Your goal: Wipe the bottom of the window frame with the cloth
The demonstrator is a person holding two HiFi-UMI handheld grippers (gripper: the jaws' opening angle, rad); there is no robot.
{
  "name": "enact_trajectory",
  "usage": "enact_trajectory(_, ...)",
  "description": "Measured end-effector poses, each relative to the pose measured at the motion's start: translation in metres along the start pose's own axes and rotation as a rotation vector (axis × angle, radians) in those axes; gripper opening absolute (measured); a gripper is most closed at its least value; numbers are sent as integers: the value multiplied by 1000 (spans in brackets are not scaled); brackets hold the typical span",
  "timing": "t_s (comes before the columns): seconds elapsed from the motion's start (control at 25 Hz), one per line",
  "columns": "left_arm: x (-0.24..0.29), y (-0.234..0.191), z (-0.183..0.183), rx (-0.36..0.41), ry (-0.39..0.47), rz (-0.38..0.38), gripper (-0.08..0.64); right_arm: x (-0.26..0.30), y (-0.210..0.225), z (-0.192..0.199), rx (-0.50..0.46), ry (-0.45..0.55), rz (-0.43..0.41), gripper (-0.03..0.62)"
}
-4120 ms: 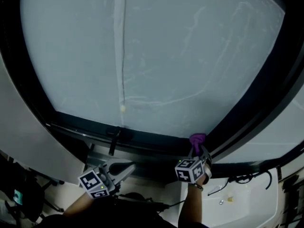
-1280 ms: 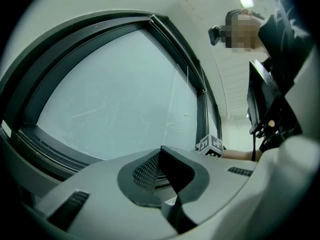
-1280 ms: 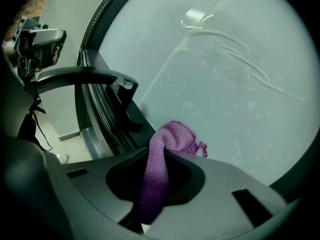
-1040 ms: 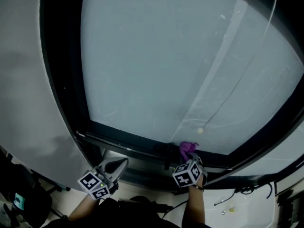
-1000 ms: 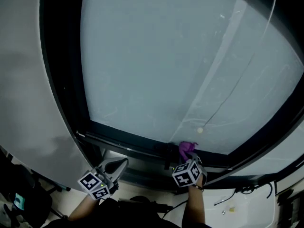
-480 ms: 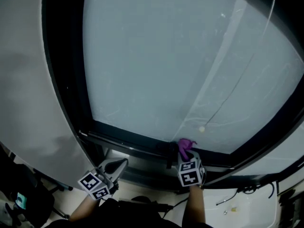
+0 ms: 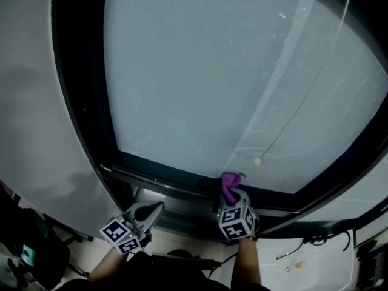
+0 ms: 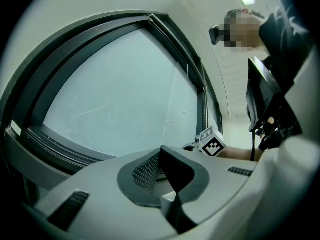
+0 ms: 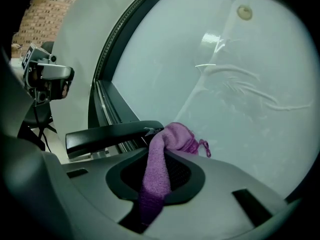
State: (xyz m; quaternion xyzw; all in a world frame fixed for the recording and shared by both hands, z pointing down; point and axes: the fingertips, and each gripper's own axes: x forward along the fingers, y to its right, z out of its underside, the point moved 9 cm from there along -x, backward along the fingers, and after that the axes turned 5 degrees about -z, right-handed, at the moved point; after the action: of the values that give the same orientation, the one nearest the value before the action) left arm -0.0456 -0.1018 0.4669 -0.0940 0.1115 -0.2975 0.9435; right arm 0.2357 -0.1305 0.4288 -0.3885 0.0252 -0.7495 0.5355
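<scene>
Cloth (image 7: 229, 185), purple and bunched, is pinched in our right gripper (image 7: 231, 196) at the bottom rail of the window frame (image 7: 159, 176), near that rail's middle; its loose end trails back between the jaws; a dark handle (image 9: 107, 134) lies along the rail just beside the cloth's tip; our left gripper (image 7: 155, 209) hovers below the rail, toward the frame's left end and clear of it, jaws pressed together on nothing; pale, streaked glass (image 7: 200, 77) fills the frame above the cloth.
</scene>
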Motion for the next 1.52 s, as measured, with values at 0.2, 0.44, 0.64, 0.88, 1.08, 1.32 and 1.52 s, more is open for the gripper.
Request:
enact_trajectory(0.2, 3, 4, 2, -4, -18, 10, -8, -5, -12, 5, 33, 48, -24, 67)
enact_trajectory(0.44, 4, 2, 7, -5, -52, 19, -8, -3, -33, 16, 113, 129, 3, 67)
enact_trajectory(0.64, 3, -10, 1, 19, -99, 56, -8, -1, -48, 23, 231, 170, 132, 67)
enact_trajectory(0.88, -2, -32, -4, 62, -144, 120, -8, 5, -70, 21, 246, 214, 296, 67)
enact_trajectory(1.08, -11, -48, -8, 53, -185, 150, -8, 10, -86, 11, 350, 257, 388, 67)
enact_trajectory(1.32, -24, -74, -10, 45, -197, 147, -8, 21, -104, -6, 365, 270, 457, 67)
enact_trajectory(1.52, -30, -89, -8, 31, -174, 134, -8, 25, -109, -13, 424, 287, 481, 67)
